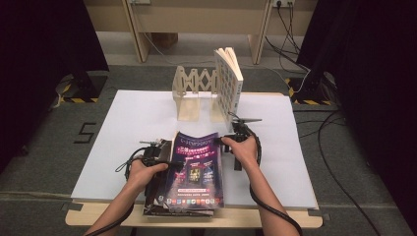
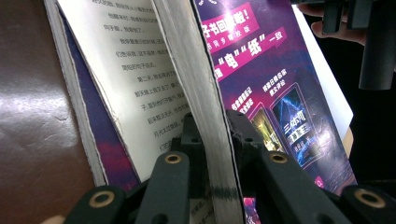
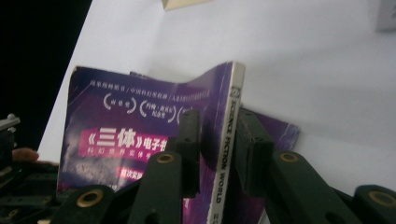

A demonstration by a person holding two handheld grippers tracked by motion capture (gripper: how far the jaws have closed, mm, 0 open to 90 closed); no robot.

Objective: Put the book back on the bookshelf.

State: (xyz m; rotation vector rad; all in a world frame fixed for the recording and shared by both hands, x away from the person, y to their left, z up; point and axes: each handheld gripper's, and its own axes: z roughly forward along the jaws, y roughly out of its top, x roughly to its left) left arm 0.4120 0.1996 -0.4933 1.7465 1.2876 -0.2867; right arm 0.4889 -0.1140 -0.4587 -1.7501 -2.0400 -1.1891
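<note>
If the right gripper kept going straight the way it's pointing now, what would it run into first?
The right gripper already straddles the spine of the purple glossy magazine, so it would meet that spine almost at once. Beyond it lies the person's other hand, though depth is hard to judge.

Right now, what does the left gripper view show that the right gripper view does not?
Left gripper view: the left gripper closed on the page edge of the purple magazine, with an opened page of printed text and a brown cover beside it.

Right gripper view: the right gripper astride the magazine's white spine reading SCIENCE FICTION WORLD, a second purple magazine beneath, and the white table sheet.

Both: the same purple magazine between black jaws.
</note>
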